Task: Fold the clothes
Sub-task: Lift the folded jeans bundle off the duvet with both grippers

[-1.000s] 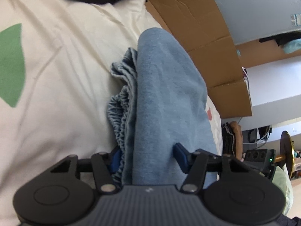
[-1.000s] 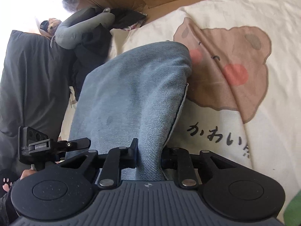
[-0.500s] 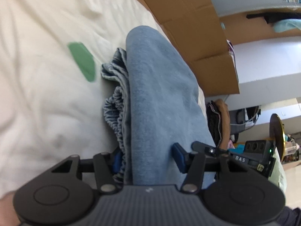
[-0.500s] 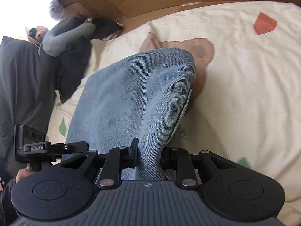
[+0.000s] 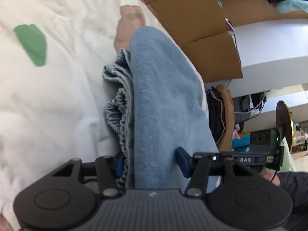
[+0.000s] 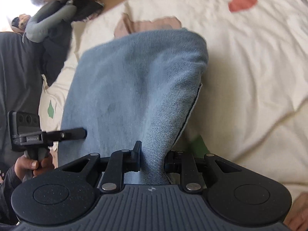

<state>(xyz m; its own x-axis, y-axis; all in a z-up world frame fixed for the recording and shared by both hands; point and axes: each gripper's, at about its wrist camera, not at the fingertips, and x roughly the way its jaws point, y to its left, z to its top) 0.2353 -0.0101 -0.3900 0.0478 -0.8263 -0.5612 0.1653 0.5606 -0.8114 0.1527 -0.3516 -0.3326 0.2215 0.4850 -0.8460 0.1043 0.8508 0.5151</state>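
nearest the lens in the left wrist view, the left gripper [image 5: 150,163] is clamped on a thick bundle of the blue denim garment [image 5: 163,100], its blue pads pressed into the cloth on both sides, with the gathered elastic waistband [image 5: 119,119] bunched against the left pad. in the right wrist view the right gripper [image 6: 152,157] pinches a narrower fold of the same garment [image 6: 134,80], jaws close together on the fabric near a stitched side seam [image 6: 190,111].

the denim hangs between the two grips as a rounded drape, lifted off the cream bedspread [image 6: 250,77] rather than lying flat on it. it looks soft and floppy but fairly heavy for cloth, so it should sag and swing, not slip; the thicker waistband and seams give the surest hold, while a single layer would likely pull free.

further off, the spread shows green [image 5: 31,44] and red [image 6: 242,1] patches and a brownish print. beyond lie cardboard [image 5: 192,13] and, blurred, what may be dark clothing [image 6: 19,73].
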